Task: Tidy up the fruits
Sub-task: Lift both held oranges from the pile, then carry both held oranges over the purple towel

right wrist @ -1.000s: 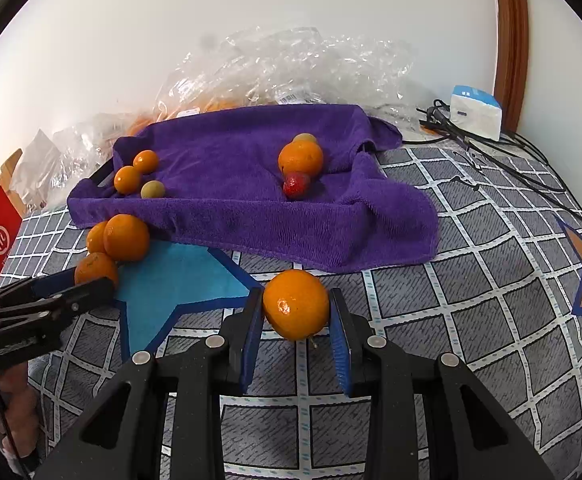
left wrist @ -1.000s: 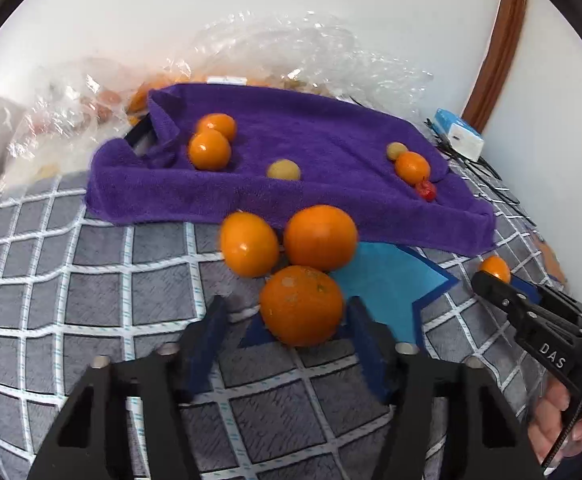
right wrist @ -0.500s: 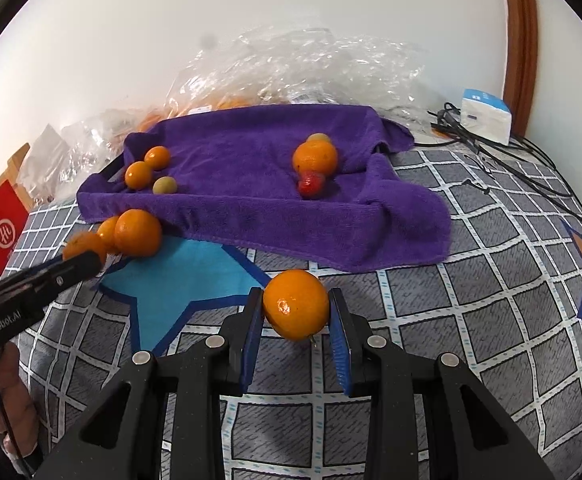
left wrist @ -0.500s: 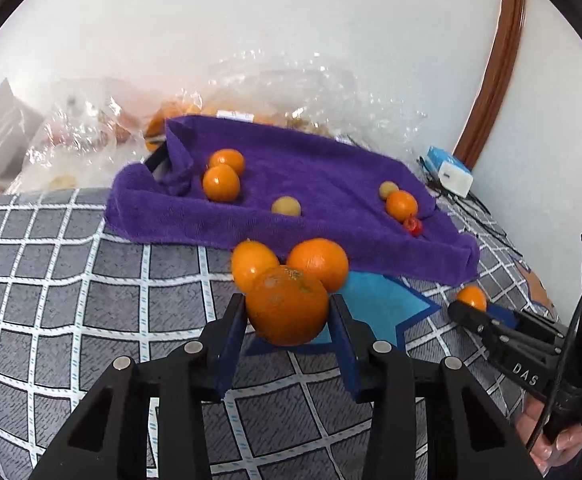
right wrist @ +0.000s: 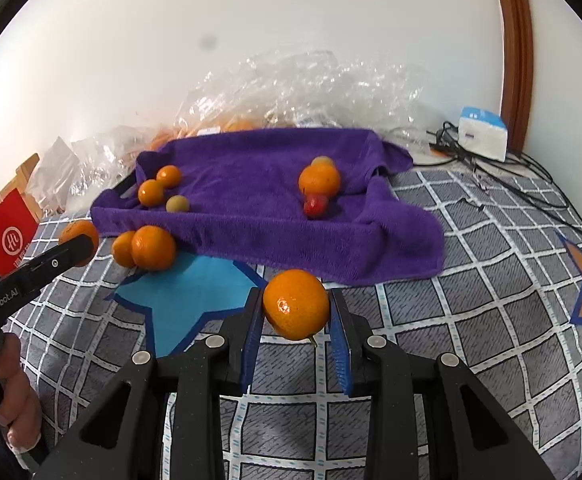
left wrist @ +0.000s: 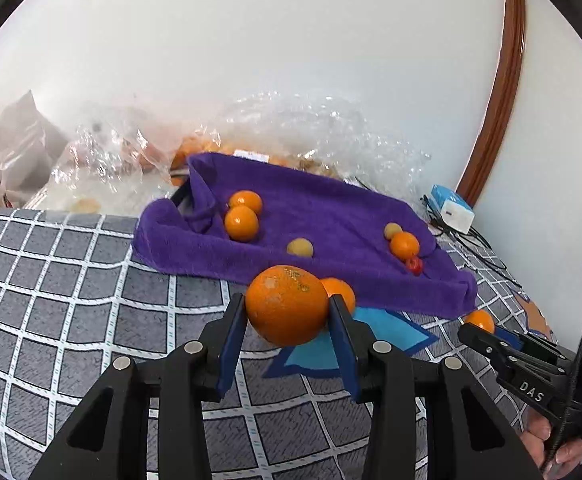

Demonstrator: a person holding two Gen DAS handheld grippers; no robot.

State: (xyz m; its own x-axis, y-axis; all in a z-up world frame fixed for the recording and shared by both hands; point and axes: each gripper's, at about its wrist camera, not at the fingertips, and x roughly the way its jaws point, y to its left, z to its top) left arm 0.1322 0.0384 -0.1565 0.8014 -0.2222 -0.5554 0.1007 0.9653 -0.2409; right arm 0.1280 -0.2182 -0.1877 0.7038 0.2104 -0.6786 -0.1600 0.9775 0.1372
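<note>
My left gripper (left wrist: pixel 287 320) is shut on a large orange (left wrist: pixel 287 304) and holds it above the checked cover. My right gripper (right wrist: pixel 295 322) is shut on a smaller orange (right wrist: pixel 295 309), also raised. A purple towel (right wrist: pixel 251 216) lies ahead with two small oranges (right wrist: pixel 151 193), a yellow-green fruit (right wrist: pixel 177 203), another orange (right wrist: pixel 319 179) and a red fruit (right wrist: pixel 315 205) on it. Two oranges (right wrist: pixel 153 247) rest on the cover by the towel's front edge, next to a blue star patch (right wrist: pixel 195 292). The left gripper shows in the right wrist view (right wrist: pixel 77 244).
Crinkled clear plastic bags (left wrist: pixel 311 132) lie behind the towel against the white wall. A white and blue box (right wrist: pixel 485 134) with black cables sits at the back right. A red bag (right wrist: pixel 9 238) stands at the left. The right gripper shows in the left wrist view (left wrist: pixel 487 330).
My left gripper closed on the large orange and lifted it off the cover, away from the other two. My right gripper kept its orange and rose a little.
</note>
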